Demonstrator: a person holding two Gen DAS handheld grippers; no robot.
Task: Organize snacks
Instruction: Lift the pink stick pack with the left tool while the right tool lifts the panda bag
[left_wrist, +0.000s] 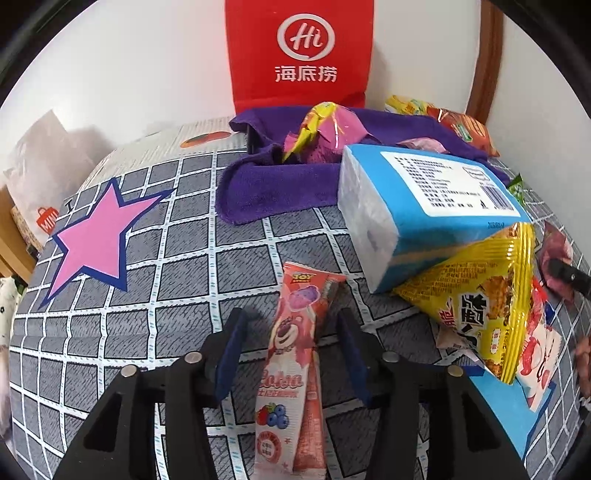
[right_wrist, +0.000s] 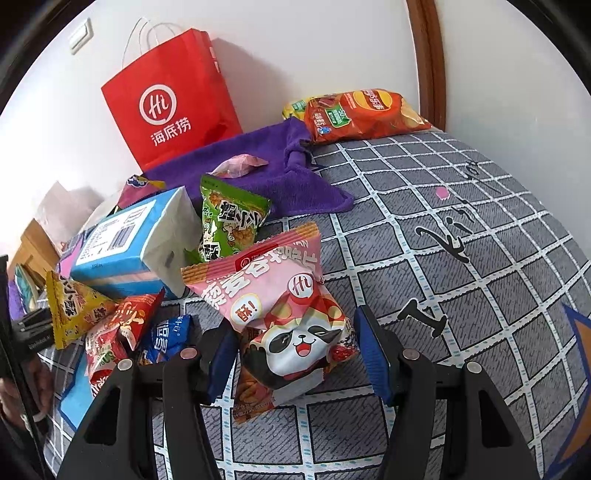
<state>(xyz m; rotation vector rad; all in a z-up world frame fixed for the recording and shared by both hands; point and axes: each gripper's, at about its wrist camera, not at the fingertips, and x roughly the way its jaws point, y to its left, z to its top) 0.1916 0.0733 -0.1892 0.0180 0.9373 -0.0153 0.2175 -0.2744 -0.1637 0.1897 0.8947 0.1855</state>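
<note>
- Our left hand-held gripper has its blue pads apart, and the long pink strawberry snack stick in a plastic wrapper lies between them on the bed. We see a gap on each side of the wrapper, so the pads do not press on it.
- Our right hand-held gripper stands over the pink puffed snack bag with a panda picture. The left pad is at the bag's edge, the right pad is clear of it, so we judge this bag is not gripped.
- We judge the step in hand is sorting the loose snacks: one stick is set apart on the grey grid-pattern bed cover, and the panda bag is the next candidate.
- Further out there are a blue and white tissue pack, a yellow triangular crisp bag leaning on it, a purple towel and a red paper shopping bag with a white logo against the wall.
- The next move calls for closing the right pads on the panda bag's middle, gently, because the puffed bag can slip or crush.
</note>
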